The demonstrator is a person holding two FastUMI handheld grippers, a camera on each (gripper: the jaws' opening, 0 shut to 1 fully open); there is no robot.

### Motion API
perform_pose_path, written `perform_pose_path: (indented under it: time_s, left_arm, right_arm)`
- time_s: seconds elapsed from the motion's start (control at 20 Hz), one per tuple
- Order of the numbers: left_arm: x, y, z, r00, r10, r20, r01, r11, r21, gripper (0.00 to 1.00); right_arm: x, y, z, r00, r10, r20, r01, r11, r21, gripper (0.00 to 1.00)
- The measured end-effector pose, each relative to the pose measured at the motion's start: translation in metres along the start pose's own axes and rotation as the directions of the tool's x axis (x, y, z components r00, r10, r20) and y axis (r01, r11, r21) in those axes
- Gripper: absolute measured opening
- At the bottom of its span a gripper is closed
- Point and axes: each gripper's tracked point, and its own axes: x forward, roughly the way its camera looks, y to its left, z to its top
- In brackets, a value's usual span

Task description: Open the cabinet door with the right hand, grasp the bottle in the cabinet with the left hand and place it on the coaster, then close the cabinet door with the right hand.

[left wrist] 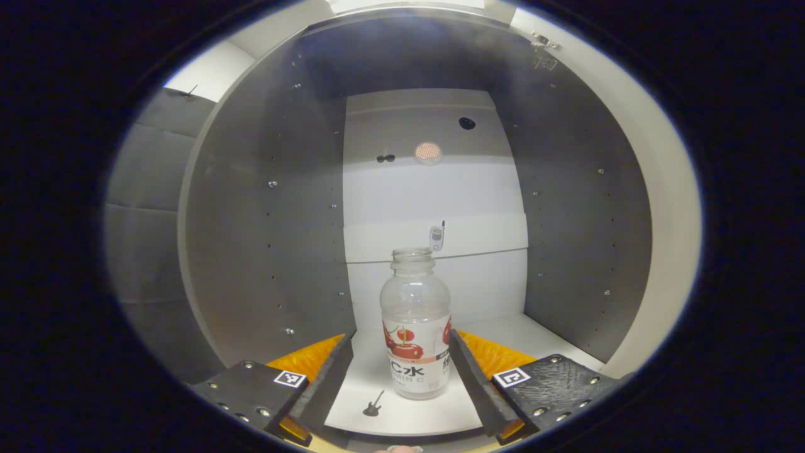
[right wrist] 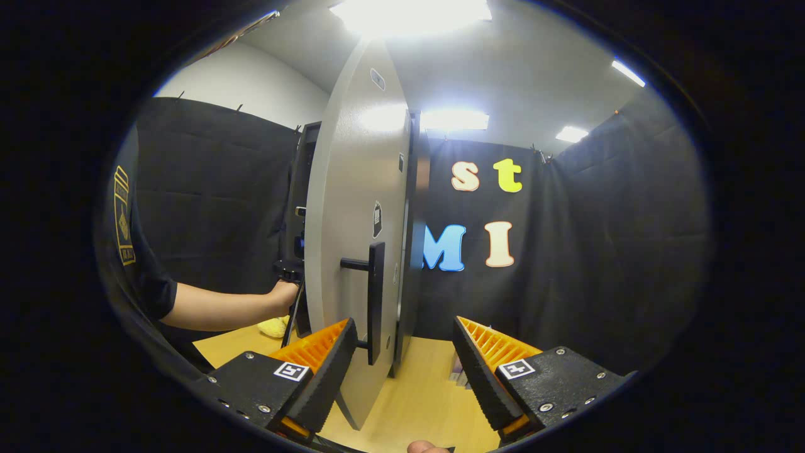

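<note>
**Bottle upright inside the open cabinet, between spread fingers**

The bottle (left wrist: 416, 324) — clear, uncapped, with a red-fruit label — stands upright on the pale cabinet floor (left wrist: 402, 412), near the front edge. In the left gripper view, grey padded wall panels (left wrist: 148, 189) lie at the far left, then the cabinet's grey left side wall (left wrist: 264, 239) dotted with shelf-pin holes, its white back panel (left wrist: 434, 201) bearing small stickers, and the grey right side wall (left wrist: 578, 239). A small guitar sticker (left wrist: 373, 404) sits on the floor just left of the bottle. The left gripper (left wrist: 402, 371) is spread wide, one finger on each side of the bottle; whether either finger touches it cannot be told.

In the right gripper view, from the left: a dark sleeve (right wrist: 135, 264), a bare forearm reaching to a hand (right wrist: 284, 296) at the cabinet's edge, then the grey cabinet door (right wrist: 352, 207) swung open — seen nearly edge-on — with its dark bar handle (right wrist: 375, 296). The right gripper (right wrist: 405, 368) is wide open and holds nothing, its left finger just beside the handle. A light wooden tabletop (right wrist: 427, 390) runs beneath, black cloth walls behind, bright ceiling lights (right wrist: 409, 12) above.
</note>
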Motion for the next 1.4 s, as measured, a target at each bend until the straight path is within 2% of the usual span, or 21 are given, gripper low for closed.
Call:
perform_pose_path:
  time_s: [0.1, 0.15, 0.2, 0.25, 0.3, 0.35, 0.45, 0.5, 0.65, 0.7, 0.8, 0.85, 0.9, 0.95, 1.15, 1.4]
  left_arm:
    - [0.01, -0.005, -0.002, 1.0, -0.016, -0.001, 0.016, 1.0, -0.004, 0.89]
    - [0.013, -0.01, -0.005, 1.0, -0.02, -0.011, 0.021, 1.0, 0.007, 0.94]
    - [0.017, -0.016, -0.006, 1.0, -0.025, -0.012, 0.025, 1.0, 0.017, 0.89]
    - [0.022, -0.021, -0.005, 0.999, -0.031, -0.007, 0.031, 0.999, 0.026, 0.92]
    - [0.025, -0.025, -0.006, 0.999, -0.041, -0.01, 0.041, 0.999, 0.035, 0.89]
    - [0.028, -0.028, -0.009, 0.998, -0.055, -0.022, 0.055, 0.998, 0.037, 0.91]
    - [0.03, -0.032, -0.008, 0.999, -0.046, -0.017, 0.047, 0.999, 0.025, 0.73]
    - [0.023, -0.031, -0.006, 0.999, -0.045, -0.019, 0.045, 0.999, 0.007, 0.71]
    - [0.019, -0.023, -0.001, 0.999, -0.028, -0.03, 0.027, 0.999, -0.023, 0.75]
    - [0.016, -0.024, 0.002, 0.999, -0.023, -0.028, 0.023, 0.999, -0.027, 0.73]
    - [0.016, -0.024, 0.003, 1.0, -0.023, -0.015, 0.022, 0.999, -0.024, 0.73]
    - [0.016, -0.026, 0.004, 1.0, -0.022, -0.009, 0.021, 1.0, -0.014, 0.71]
    - [0.015, -0.028, 0.005, 0.999, -0.036, -0.005, 0.036, 0.999, -0.013, 0.75]
    - [0.016, -0.03, 0.006, 0.999, -0.052, -0.005, 0.052, 0.999, -0.014, 0.72]
    - [0.019, -0.03, 0.0, 0.998, -0.068, 0.0, 0.068, 0.997, -0.025, 0.72]
    - [0.011, -0.028, -0.003, 0.994, -0.108, -0.006, 0.108, 0.994, -0.011, 0.73]
  right_arm:
    - [-0.004, -0.018, -0.005, 0.999, -0.041, 0.008, 0.041, 0.999, 0.005, 0.94]
    - [-0.004, -0.029, -0.011, 0.998, -0.065, -0.01, 0.065, 0.998, 0.015, 0.94]
    - [-0.001, -0.038, -0.019, 0.996, -0.083, -0.035, 0.084, 0.996, 0.026, 0.95]
    - [0.001, -0.046, -0.026, 0.993, -0.1, -0.059, 0.102, 0.994, 0.036, 0.95]
    - [0.001, -0.051, -0.029, 0.991, -0.113, -0.074, 0.116, 0.992, 0.044, 0.95]
    - [0.003, -0.057, -0.03, 0.988, -0.133, -0.078, 0.136, 0.99, 0.045, 0.95]
    - [0.003, -0.072, -0.028, 0.982, -0.175, -0.066, 0.177, 0.983, 0.039, 0.95]
    - [0.006, -0.076, -0.027, 0.981, -0.186, -0.057, 0.189, 0.981, 0.04, 0.95]
    - [0.012, -0.089, -0.028, 0.976, -0.214, -0.048, 0.217, 0.974, 0.072, 0.95]
    - [0.013, -0.092, -0.028, 0.972, -0.228, -0.049, 0.231, 0.969, 0.088, 0.95]
    - [0.017, -0.11, -0.036, 0.95, -0.306, -0.063, 0.31, 0.948, 0.071, 0.95]
    - [0.016, -0.123, -0.043, 0.927, -0.365, -0.082, 0.369, 0.929, 0.035, 0.95]
    - [0.014, -0.131, -0.046, 0.907, -0.412, -0.092, 0.415, 0.91, 0.011, 0.95]
    - [0.016, -0.13, -0.047, 0.896, -0.434, -0.094, 0.437, 0.899, 0.015, 0.95]
    - [0.02, -0.114, -0.054, 0.886, -0.449, -0.115, 0.46, 0.883, 0.089, 0.95]
    - [0.007, -0.107, -0.064, 0.839, -0.53, -0.123, 0.541, 0.837, 0.085, 0.95]
